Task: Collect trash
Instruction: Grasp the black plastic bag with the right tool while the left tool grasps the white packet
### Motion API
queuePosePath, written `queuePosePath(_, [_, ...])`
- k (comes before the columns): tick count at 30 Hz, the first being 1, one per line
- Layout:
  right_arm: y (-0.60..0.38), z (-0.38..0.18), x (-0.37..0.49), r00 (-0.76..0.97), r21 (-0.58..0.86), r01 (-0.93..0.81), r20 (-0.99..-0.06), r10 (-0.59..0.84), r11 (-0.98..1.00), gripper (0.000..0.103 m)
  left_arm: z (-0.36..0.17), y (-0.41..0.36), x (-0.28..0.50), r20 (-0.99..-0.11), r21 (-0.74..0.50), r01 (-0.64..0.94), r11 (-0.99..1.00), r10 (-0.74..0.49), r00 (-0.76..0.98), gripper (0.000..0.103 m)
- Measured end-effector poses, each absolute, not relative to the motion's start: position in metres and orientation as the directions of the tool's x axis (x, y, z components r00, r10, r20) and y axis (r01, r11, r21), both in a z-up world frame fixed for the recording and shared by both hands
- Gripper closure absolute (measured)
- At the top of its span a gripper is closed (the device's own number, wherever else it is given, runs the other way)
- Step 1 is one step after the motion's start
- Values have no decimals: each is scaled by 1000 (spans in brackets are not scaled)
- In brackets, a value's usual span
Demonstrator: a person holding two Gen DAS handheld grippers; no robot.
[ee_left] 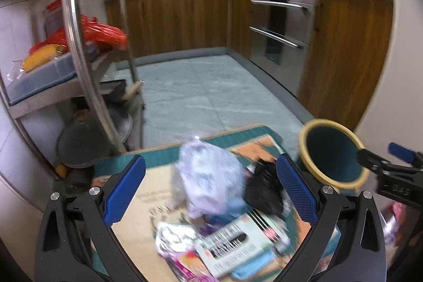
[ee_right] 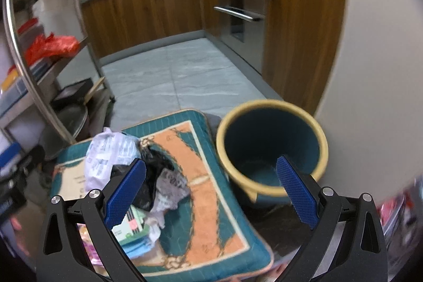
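A pile of trash lies on a teal and orange cushion: a crumpled white plastic bag, a black bag, a printed carton and crumpled paper. A teal bin with a yellow rim stands to the cushion's right, and shows in the left wrist view. My left gripper is open above the pile, fingers either side of the white bag. My right gripper is open and empty over the gap between cushion and bin; it also shows at the right edge of the left wrist view.
A steel shelf rack with red bags and boxes stands on the left. Wooden kitchen cabinets and a steel oven line the back and right. Grey tiled floor lies beyond the cushion.
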State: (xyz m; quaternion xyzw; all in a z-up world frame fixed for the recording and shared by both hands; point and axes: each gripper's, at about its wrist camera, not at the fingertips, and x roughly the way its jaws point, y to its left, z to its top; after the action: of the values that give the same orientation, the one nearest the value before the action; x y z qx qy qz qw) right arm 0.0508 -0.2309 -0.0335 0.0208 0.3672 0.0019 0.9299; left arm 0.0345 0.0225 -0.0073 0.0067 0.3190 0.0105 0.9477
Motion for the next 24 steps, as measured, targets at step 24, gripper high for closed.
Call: queuePosePath(24, [-178, -117, 148, 530, 164, -283, -794, 297, 945, 41, -113, 64, 149, -790, -7, -108, 994, 60, 610, 7])
